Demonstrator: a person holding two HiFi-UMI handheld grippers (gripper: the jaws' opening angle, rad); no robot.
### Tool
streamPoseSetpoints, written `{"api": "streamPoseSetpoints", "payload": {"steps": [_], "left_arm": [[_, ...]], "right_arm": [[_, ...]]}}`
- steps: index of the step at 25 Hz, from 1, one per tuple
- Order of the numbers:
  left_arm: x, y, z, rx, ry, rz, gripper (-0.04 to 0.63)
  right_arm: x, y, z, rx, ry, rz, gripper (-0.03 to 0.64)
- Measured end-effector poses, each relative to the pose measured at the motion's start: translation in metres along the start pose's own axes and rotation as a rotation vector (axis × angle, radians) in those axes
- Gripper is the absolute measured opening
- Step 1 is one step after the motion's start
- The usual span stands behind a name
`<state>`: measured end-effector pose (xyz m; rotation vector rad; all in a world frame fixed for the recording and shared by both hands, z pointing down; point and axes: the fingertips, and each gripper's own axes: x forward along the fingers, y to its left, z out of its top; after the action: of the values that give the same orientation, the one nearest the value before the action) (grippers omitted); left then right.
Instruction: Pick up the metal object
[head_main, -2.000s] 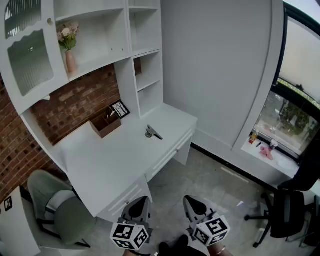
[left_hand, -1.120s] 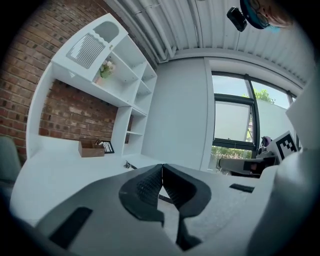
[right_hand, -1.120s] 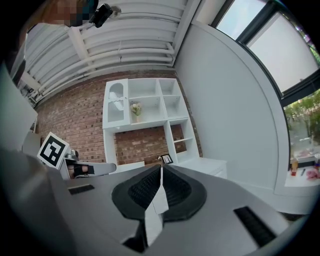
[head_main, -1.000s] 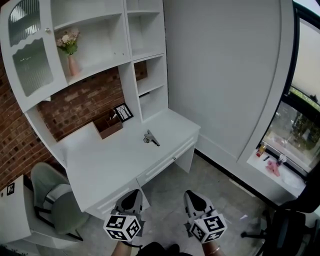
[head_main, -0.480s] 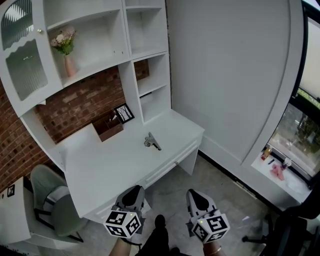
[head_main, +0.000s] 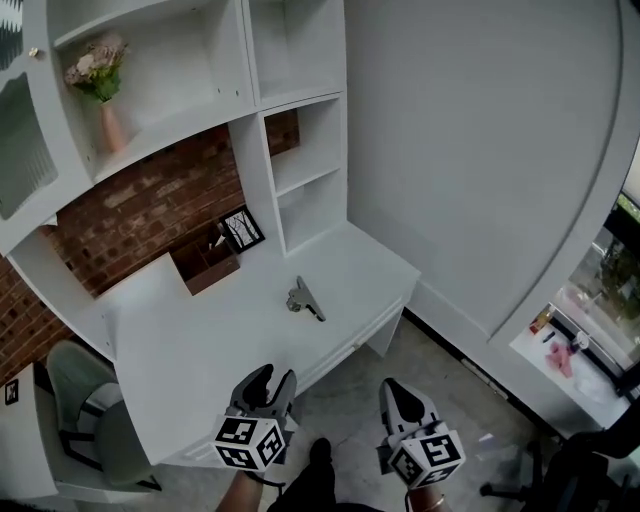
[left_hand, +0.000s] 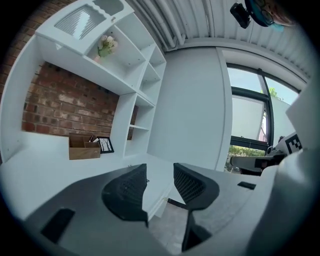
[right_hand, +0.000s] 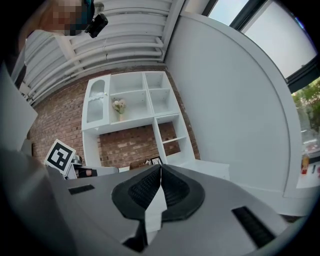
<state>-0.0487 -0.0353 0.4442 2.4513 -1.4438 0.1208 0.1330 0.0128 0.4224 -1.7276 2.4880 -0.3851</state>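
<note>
Logged black-jawed left tongs (head_main: 268, 378) opening empty, presumably for grey metal object (head_main: 304, 297) mid-frame on white desk (head_main: 200, 340); right tongs (head_main: 398, 392) closed.

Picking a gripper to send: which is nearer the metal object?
Left. The left gripper, jaws opening, empty, hangs over the desk edge, short of the metal object; the right gripper is off it, over the floor.
</note>
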Motion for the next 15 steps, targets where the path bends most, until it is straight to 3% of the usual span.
{"api": "streamPoseSetpoints", "payload": {"steps": [15], "left_arm": [[0.131, 0.094, -0.012, -0.116, 0.150, -0.043, 0.189]], "right_arm": [[0.137, -0.037, 0.004, 0.036, 0.038, -0.057, 0.005]]}}
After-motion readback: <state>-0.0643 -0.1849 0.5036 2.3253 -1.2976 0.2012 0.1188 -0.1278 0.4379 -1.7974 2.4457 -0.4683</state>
